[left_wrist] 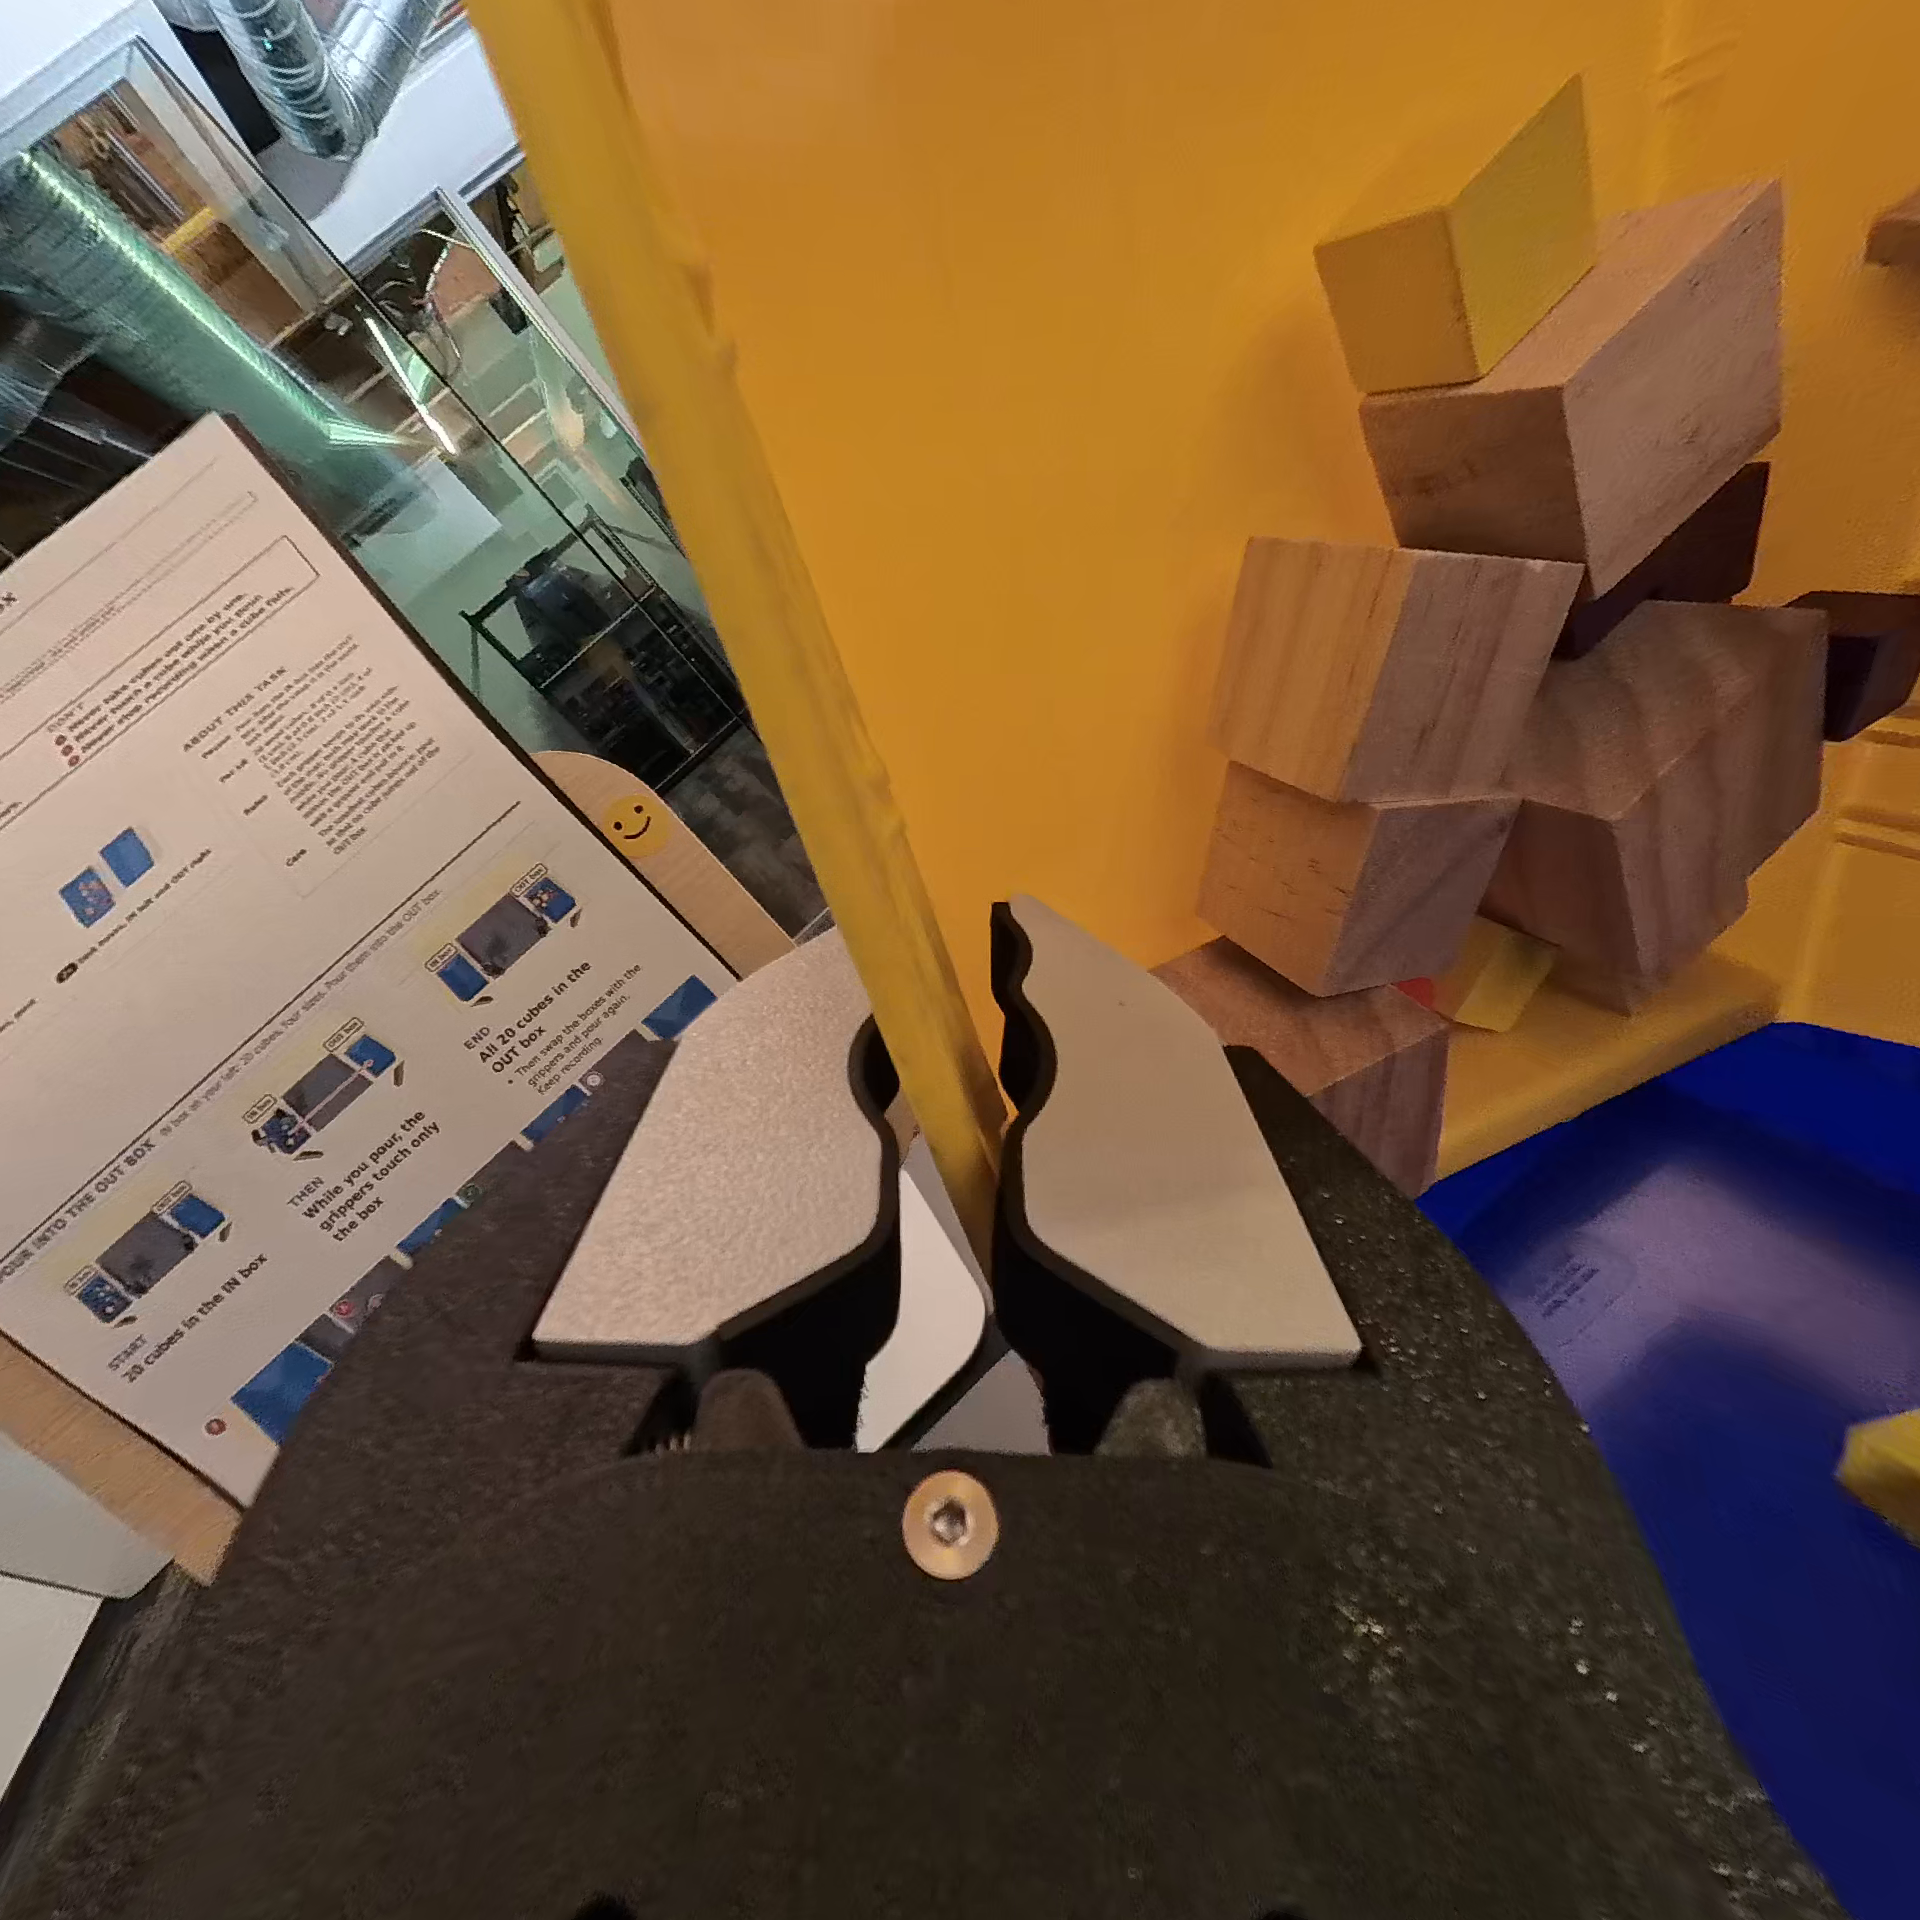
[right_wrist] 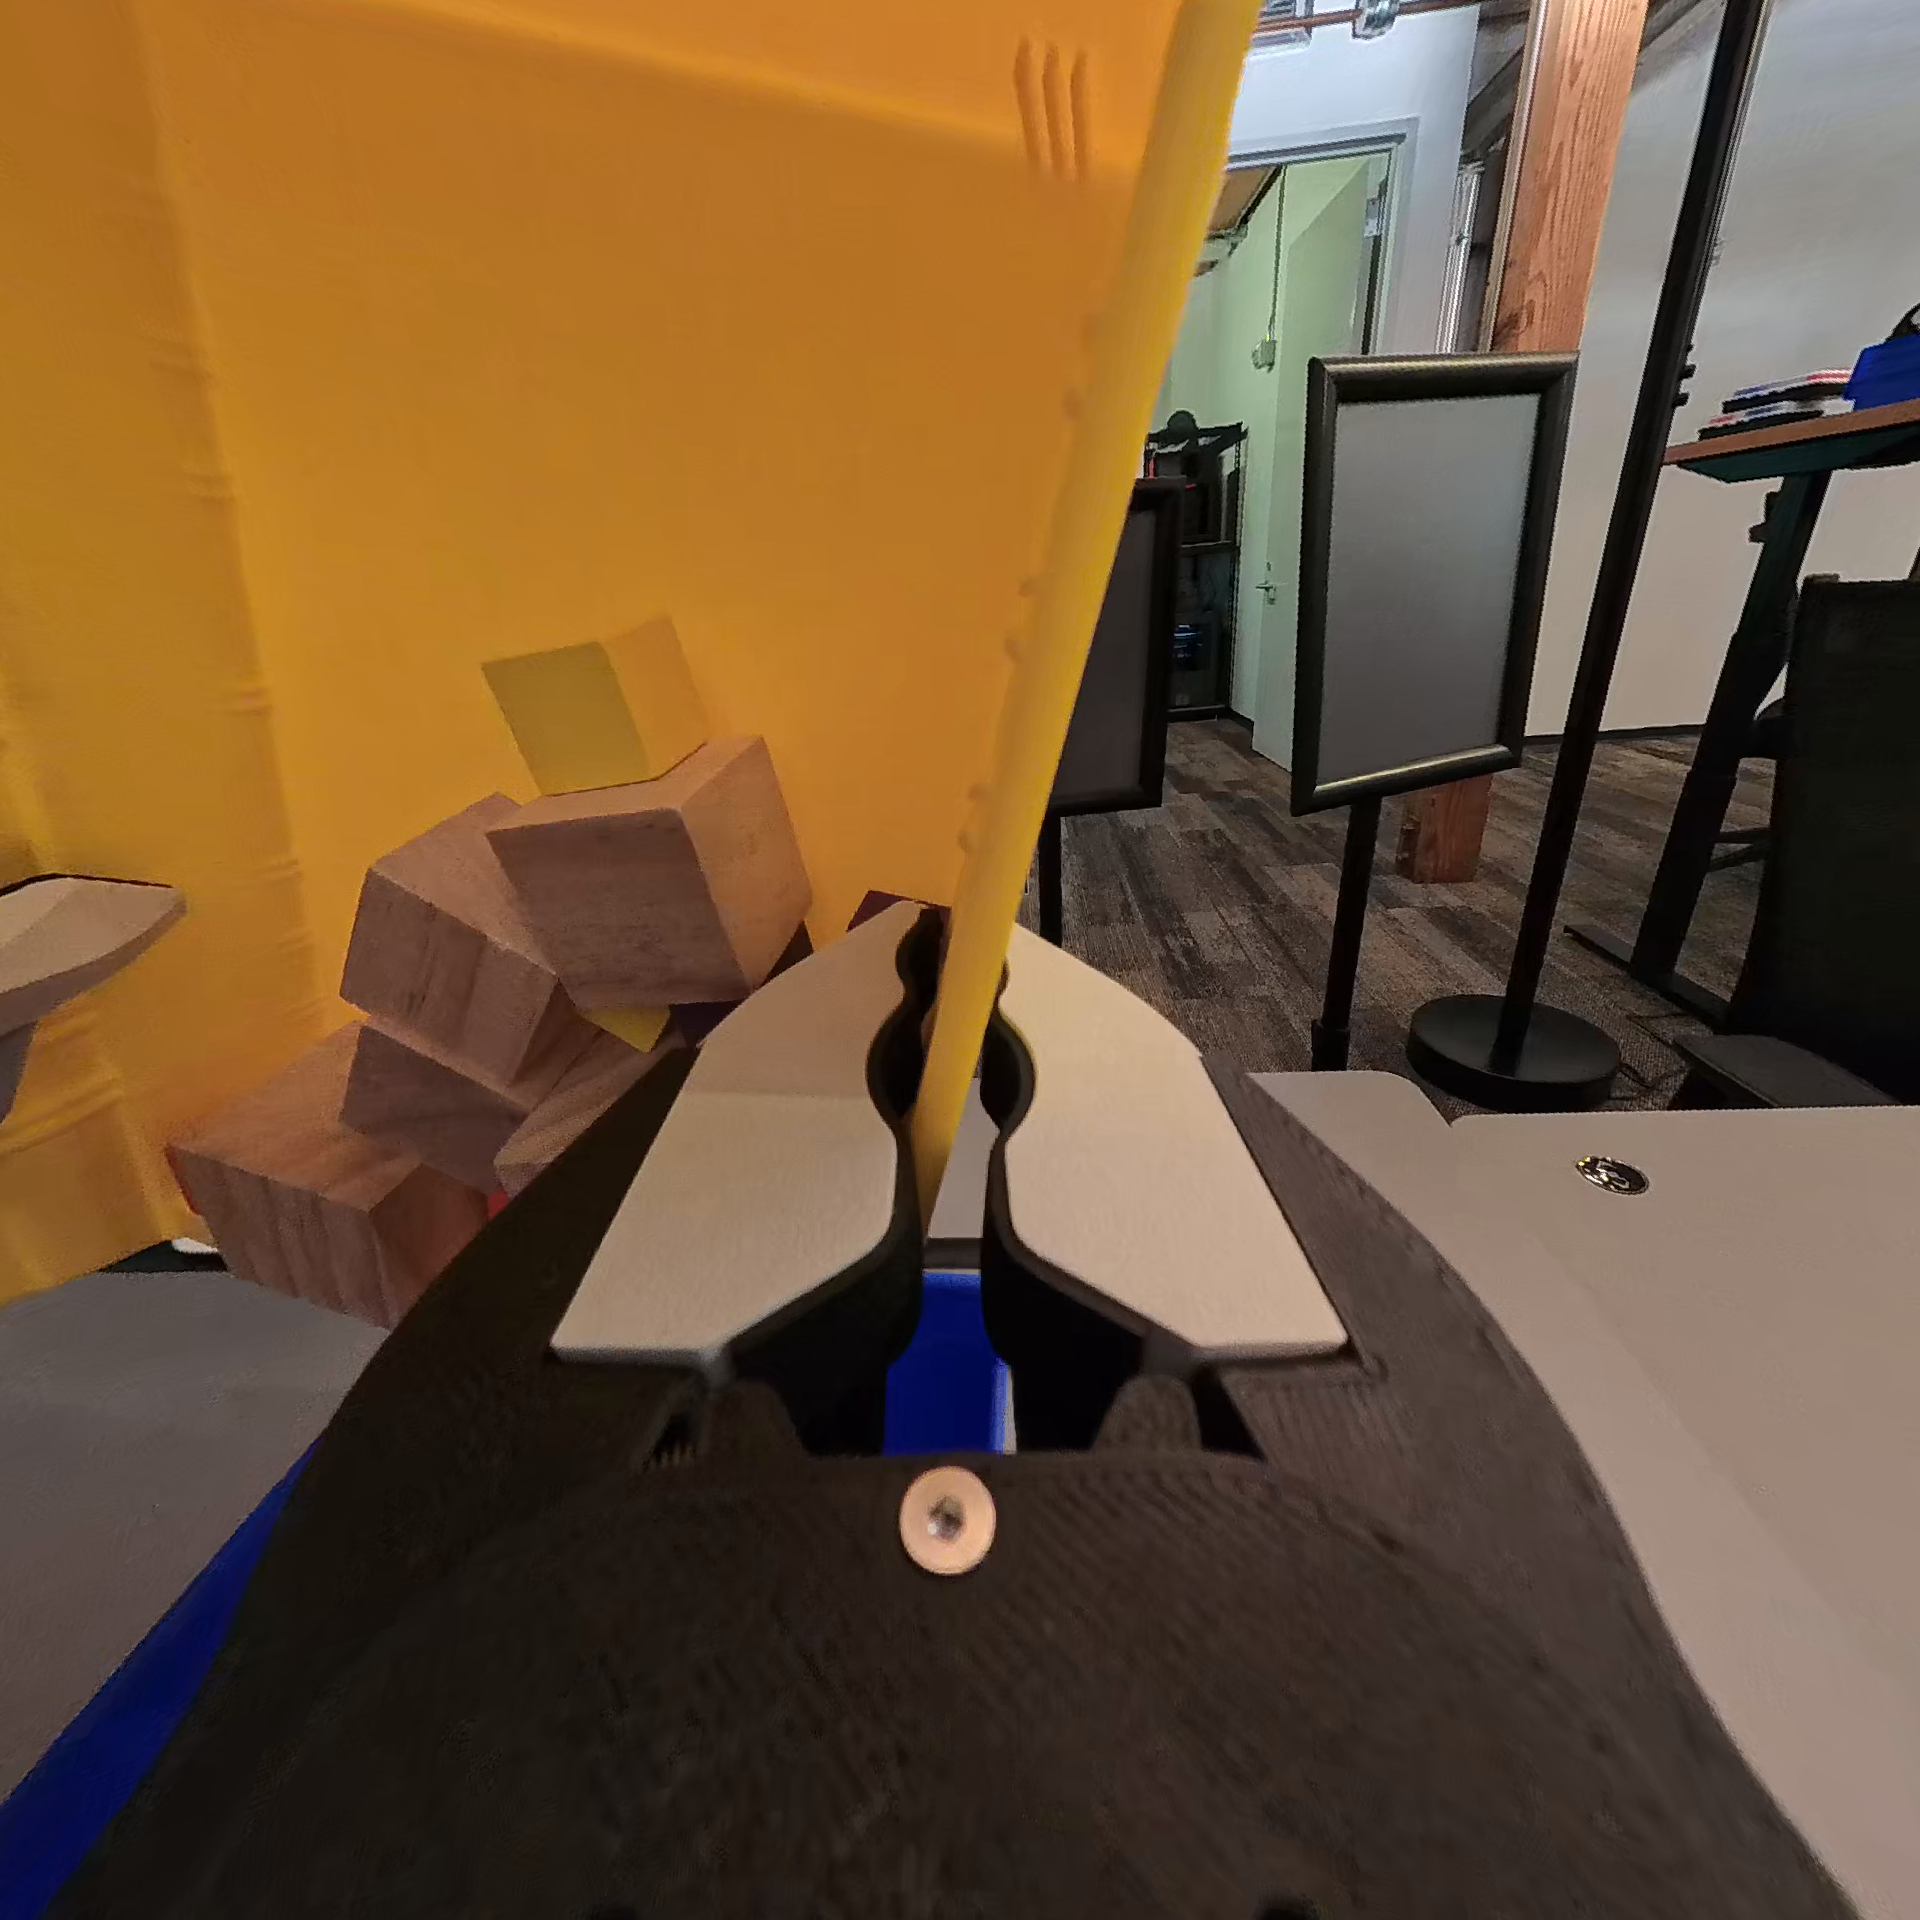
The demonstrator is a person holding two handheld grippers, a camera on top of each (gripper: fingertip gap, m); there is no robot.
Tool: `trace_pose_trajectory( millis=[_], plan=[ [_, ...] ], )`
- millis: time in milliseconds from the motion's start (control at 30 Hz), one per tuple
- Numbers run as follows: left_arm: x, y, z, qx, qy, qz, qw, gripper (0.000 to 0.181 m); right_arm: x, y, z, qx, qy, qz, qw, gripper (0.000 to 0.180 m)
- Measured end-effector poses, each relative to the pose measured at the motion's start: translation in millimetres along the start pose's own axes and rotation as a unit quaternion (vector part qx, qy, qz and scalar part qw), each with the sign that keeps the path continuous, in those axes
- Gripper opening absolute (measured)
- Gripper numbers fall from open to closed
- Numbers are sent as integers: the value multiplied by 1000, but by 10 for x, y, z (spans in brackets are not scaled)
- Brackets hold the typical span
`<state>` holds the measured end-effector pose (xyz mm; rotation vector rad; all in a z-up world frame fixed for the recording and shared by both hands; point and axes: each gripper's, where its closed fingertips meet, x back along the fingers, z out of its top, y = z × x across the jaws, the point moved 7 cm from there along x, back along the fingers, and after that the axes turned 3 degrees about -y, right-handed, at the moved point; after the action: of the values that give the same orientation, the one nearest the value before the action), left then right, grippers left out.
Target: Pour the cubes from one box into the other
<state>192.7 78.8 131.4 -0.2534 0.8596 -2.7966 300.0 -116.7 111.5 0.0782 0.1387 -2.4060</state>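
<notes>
My left gripper (left_wrist: 940, 997) is shut on the left rim of a yellow box (left_wrist: 1039, 468). My right gripper (right_wrist: 961, 971) is shut on the right rim of the same yellow box (right_wrist: 571, 364). The box is tipped steeply. Several wooden cubes (left_wrist: 1538, 675), some plain, some yellow, some dark, are piled at its lower end. The same wooden cubes (right_wrist: 520, 987) show in the right wrist view. A blue box (left_wrist: 1714, 1351) lies just below the pile; the blue box (right_wrist: 125, 1683) also shows under my right gripper. A yellow cube (left_wrist: 1886, 1470) lies in it at the right edge.
An instruction sheet (left_wrist: 260, 987) stands on a wooden board at the left. A grey table top (right_wrist: 1662, 1299) lies to the right. Black-framed sign stands (right_wrist: 1423, 582) and a desk (right_wrist: 1797, 447) are behind on the carpeted floor.
</notes>
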Motion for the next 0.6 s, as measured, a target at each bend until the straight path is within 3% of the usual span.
trace_pose_trajectory(
  millis=[600],
  plan=[
    [-57, 0, -58, 1, -16, 0, 1000, 14, -53, -3, -63, 1, -15, 2, 1000, 4]
  ],
)
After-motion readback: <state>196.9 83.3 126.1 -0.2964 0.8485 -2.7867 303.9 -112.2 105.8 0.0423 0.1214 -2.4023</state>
